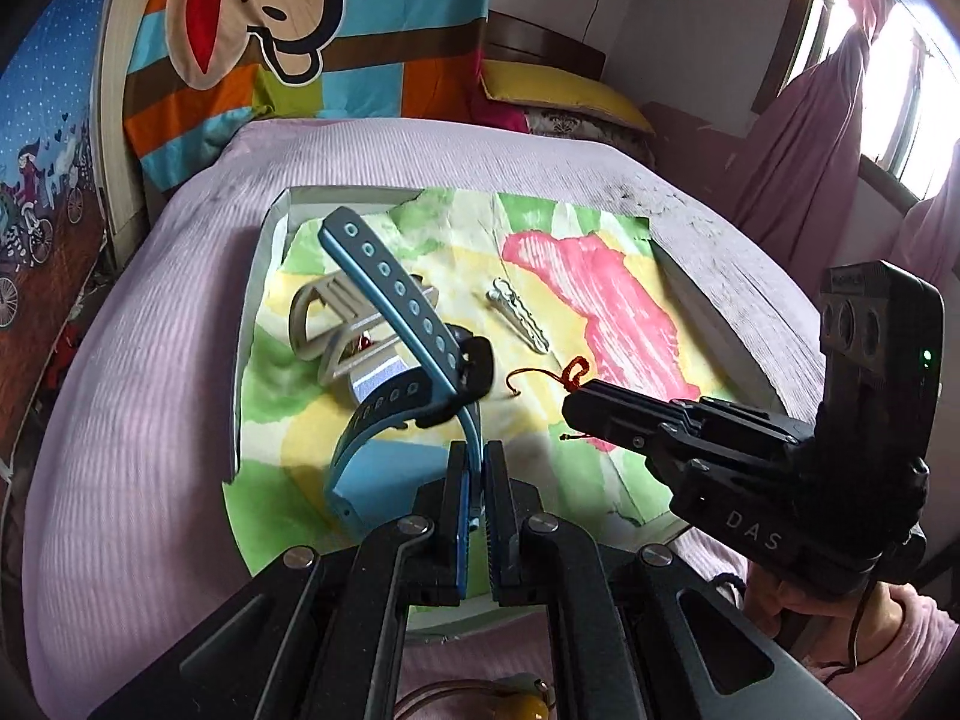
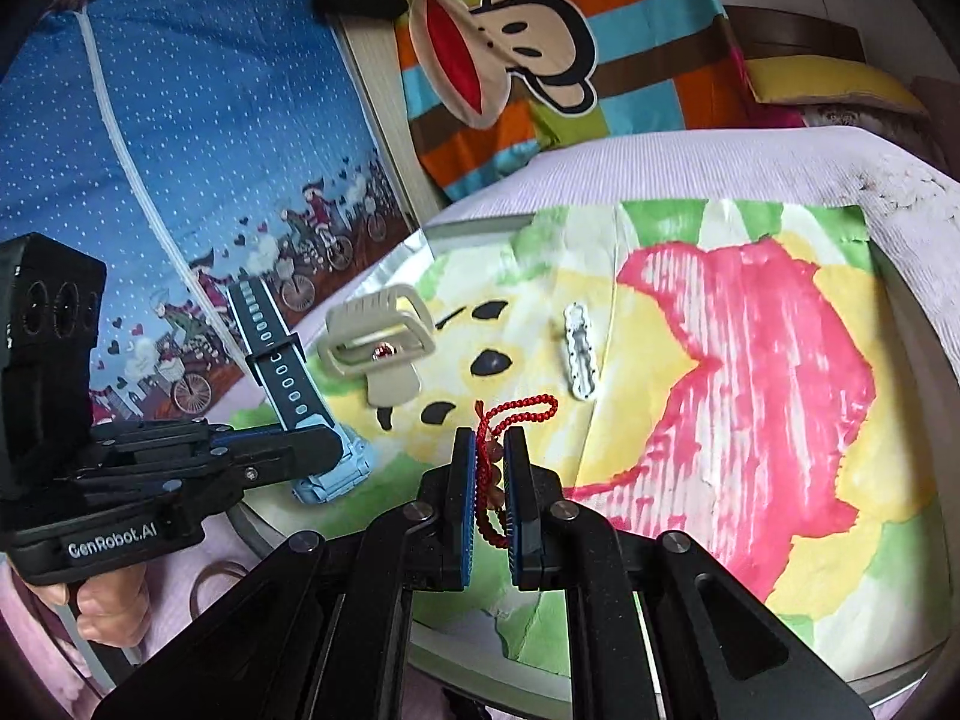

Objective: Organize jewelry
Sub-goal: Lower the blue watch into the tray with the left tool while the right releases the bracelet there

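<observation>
A blue watch [image 1: 384, 300] is pinched by the left gripper [image 1: 477, 474], red beads [image 2: 516, 411] by the right gripper [image 2: 491, 462], above the tray [image 1: 264, 252].

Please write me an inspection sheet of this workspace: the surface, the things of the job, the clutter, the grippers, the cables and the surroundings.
Surface: shallow tray lined with a painted paper, on a pink bedcover.
Job's things: blue watch, strap raised; red cord bracelet; grey watch stand with a small red piece inside; white hair clip lying flat on the paper.
Clutter: yellow object at the near edge, unclear what.
Grippers: left gripper shut on the watch strap; right gripper shut on the bracelet.
Cables: thin dark cable by the right gripper's handle.
Surroundings: monkey-print blanket, blue bicycle-print fabric, yellow pillow, pink curtain at a window.
</observation>
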`<state>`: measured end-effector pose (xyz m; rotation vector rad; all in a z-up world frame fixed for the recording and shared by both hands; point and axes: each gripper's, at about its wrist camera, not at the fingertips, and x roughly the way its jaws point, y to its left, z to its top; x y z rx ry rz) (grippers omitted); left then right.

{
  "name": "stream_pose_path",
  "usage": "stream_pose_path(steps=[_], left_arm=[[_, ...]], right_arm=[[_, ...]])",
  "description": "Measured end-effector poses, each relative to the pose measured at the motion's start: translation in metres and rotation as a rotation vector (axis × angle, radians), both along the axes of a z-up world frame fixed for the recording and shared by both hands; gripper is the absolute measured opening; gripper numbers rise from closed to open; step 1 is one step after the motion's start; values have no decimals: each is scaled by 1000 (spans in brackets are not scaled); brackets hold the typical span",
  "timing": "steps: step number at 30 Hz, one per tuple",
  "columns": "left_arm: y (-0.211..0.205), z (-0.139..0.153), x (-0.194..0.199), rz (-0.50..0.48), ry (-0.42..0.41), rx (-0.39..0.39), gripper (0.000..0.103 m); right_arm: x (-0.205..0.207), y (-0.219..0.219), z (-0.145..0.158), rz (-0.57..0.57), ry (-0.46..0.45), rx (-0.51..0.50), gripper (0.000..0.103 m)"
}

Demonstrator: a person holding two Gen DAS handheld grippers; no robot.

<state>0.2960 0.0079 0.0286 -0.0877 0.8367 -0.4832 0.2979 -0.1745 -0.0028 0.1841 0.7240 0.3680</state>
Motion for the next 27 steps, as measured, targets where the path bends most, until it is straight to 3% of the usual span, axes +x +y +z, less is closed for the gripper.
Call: stream_pose_path(steps=[10,17,21,24,27], left_arm=[[3,-6,-12,27,11,-12,7],[6,-5,-19,48,-4,4,15],[10,-2,-25,62,-21,11,18],[15,0,-31,89,-32,4,23],[21,3,-39,127,-68,-6,41]], right_arm=[[-1,-2,-5,8,45,-12,9],[-8,-6,-3,9,43,-36,10],[-11,-8,-2,4,38,-46,19],[-17,-11,2,-6,15,-51,26],[-27,-15,8,-20,-22,-54,34]])
